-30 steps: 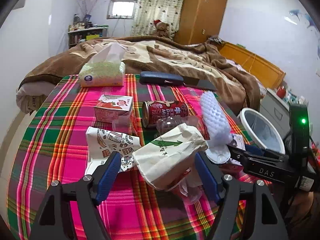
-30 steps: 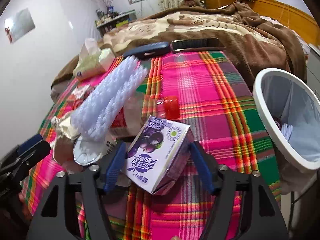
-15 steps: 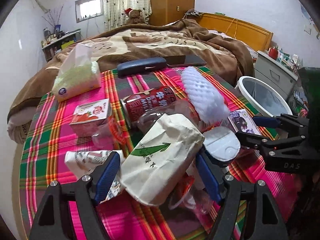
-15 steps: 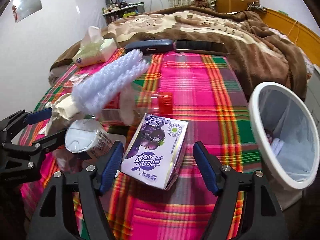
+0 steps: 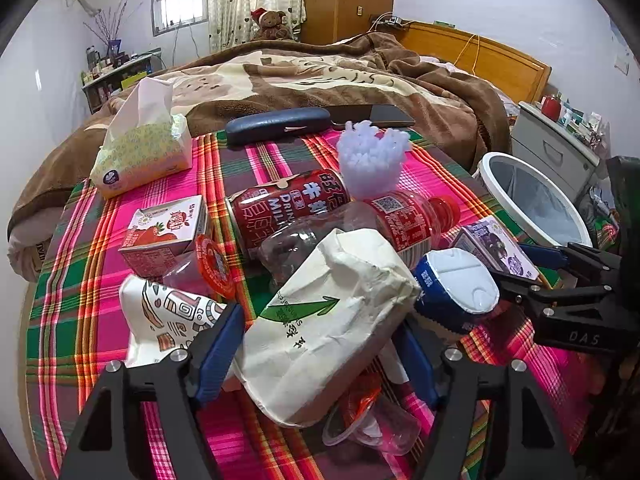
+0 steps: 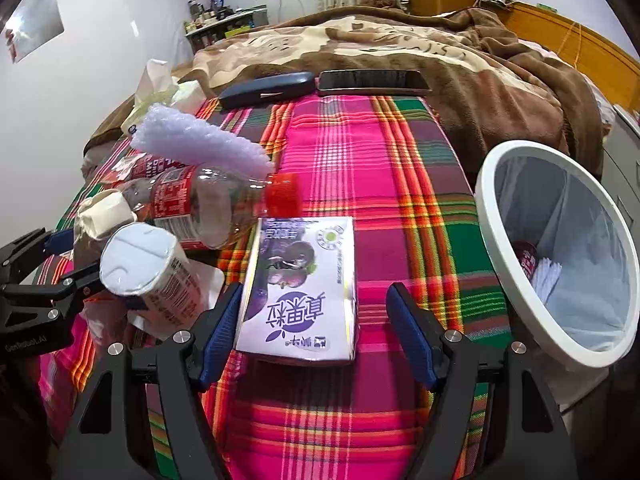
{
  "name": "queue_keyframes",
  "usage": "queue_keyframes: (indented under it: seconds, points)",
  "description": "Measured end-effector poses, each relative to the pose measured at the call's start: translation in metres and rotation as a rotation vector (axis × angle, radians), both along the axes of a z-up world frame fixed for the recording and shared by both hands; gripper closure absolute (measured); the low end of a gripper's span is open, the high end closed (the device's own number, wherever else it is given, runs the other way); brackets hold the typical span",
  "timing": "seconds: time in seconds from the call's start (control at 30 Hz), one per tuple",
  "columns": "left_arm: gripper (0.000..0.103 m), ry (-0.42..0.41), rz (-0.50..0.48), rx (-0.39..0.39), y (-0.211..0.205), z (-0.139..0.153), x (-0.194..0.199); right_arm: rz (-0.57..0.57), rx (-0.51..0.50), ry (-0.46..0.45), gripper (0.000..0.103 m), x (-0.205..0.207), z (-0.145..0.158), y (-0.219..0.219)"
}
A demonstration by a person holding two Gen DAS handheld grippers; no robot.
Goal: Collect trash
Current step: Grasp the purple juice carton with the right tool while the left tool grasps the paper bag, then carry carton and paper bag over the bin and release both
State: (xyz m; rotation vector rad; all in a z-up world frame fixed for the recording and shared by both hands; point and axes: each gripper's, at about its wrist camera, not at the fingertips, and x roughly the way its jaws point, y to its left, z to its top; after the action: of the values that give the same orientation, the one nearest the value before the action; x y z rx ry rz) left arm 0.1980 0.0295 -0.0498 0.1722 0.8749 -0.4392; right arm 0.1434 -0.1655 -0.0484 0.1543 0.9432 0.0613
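My left gripper point(image 5: 320, 320) points down at a cream paper bag point(image 5: 328, 332) with a green arrow. The bag lies between the blue pads, and the jaws are closing on it; I see no firm pinch. My right gripper point(image 6: 315, 292) stands open around a purple drink carton point(image 6: 304, 280) lying flat on the plaid cloth. Its left pad is close to the carton and its right pad is clear of it. A white bin point(image 6: 500, 216) stands just right of the table, with some trash inside.
A clear bottle point(image 6: 216, 204), a red can point(image 5: 288, 208), a strawberry carton point(image 5: 160, 236), a foil-lidded cup point(image 5: 456, 284), a foam net point(image 5: 372, 160) and a patterned paper bag point(image 5: 160, 320) crowd the cloth. A tissue pack point(image 5: 144, 152), dark case point(image 5: 276, 124) and phone point(image 6: 372, 80) lie at the far edge.
My left gripper has swung round and rolled while nearing the cream bag, and its jaws have narrowed around it. The right gripper has hardly moved; the purple carton now lies flat between its fingers.
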Motion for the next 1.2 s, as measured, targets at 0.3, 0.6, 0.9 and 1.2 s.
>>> queue_keyframes:
  seconds: [0.3,0.6,0.9,1.2]
  points:
    - [0.051,-0.003,0.016,-0.012,-0.002,0.001,-0.005,0.0,-0.031,-0.014,0.044,-0.004,0.0,0.0]
    - [0.058,-0.036,0.073,-0.033,0.002,0.012,-0.015,0.006,-0.002,-0.045,0.045,-0.009,0.002,-0.005]
    - [0.059,-0.069,0.094,-0.061,0.0,0.029,-0.026,0.018,0.027,-0.091,0.045,-0.015,0.013,-0.01]
    - [0.059,-0.102,0.07,-0.086,-0.02,0.053,-0.04,0.006,0.045,-0.143,0.045,-0.026,0.031,-0.025]
